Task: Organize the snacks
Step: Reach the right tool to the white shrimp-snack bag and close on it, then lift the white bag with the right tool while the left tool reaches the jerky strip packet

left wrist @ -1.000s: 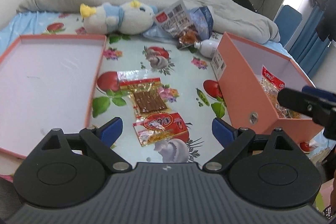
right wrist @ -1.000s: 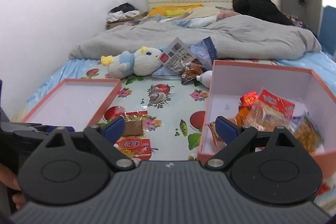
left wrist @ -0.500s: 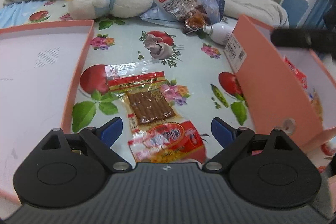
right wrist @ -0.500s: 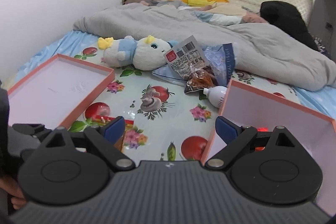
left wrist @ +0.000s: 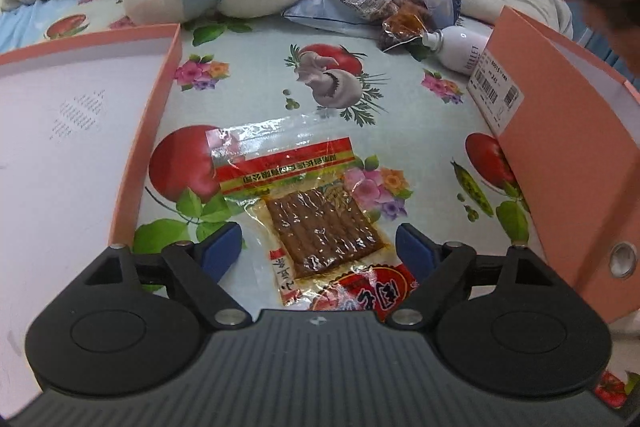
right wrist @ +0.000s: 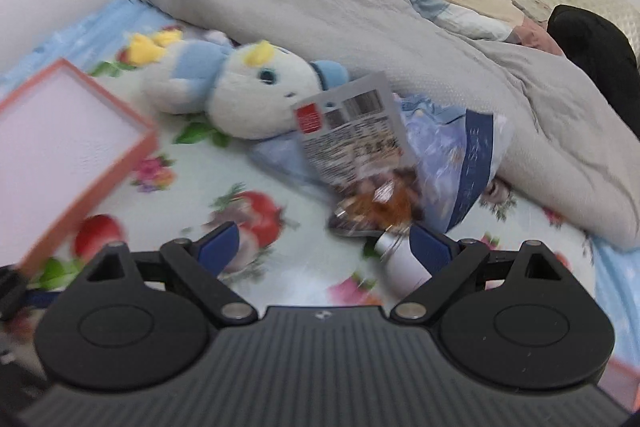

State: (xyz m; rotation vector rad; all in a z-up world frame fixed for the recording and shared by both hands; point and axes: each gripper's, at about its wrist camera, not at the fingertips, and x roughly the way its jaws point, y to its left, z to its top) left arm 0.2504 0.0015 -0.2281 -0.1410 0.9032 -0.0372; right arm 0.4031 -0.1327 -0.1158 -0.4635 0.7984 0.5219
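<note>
Your left claw (left wrist: 318, 247) hangs over the bed's glossy fruit-and-flower printed sheet (left wrist: 400, 115), blue pads spread wide but just drawing inward, with nothing pressed between them. Between those pads lies the clear crinkly packet of brown ridged dried-tofu strips with a red and yellow header (left wrist: 304, 207), flat on the sheet. Its near edge overlaps a shiny red foil snack packet (left wrist: 372, 293), partly hidden under the claw body.

To the left, the shallow salmon-pink cardboard lid with a white inside (left wrist: 158, 131) sits close beside the tofu packet; to the right stands the tall salmon-pink cardboard box with a barcode sticker (left wrist: 560, 155). The open strip of sheet between them is where the packets lie.

Your right claw (right wrist: 324, 247) is also spread wide and empty, its picture blurred. This view shows the grey-backed snack pouch with a barcode (right wrist: 352, 135) leaning on a blue-and-white plastic bag (right wrist: 468, 163), a white bottle (right wrist: 400, 267) beside the right pad, the fuzzy white-and-blue plush toy (right wrist: 240, 95), and a rumpled grey duvet (right wrist: 360, 15). The tofu packet is outside this view.
</note>
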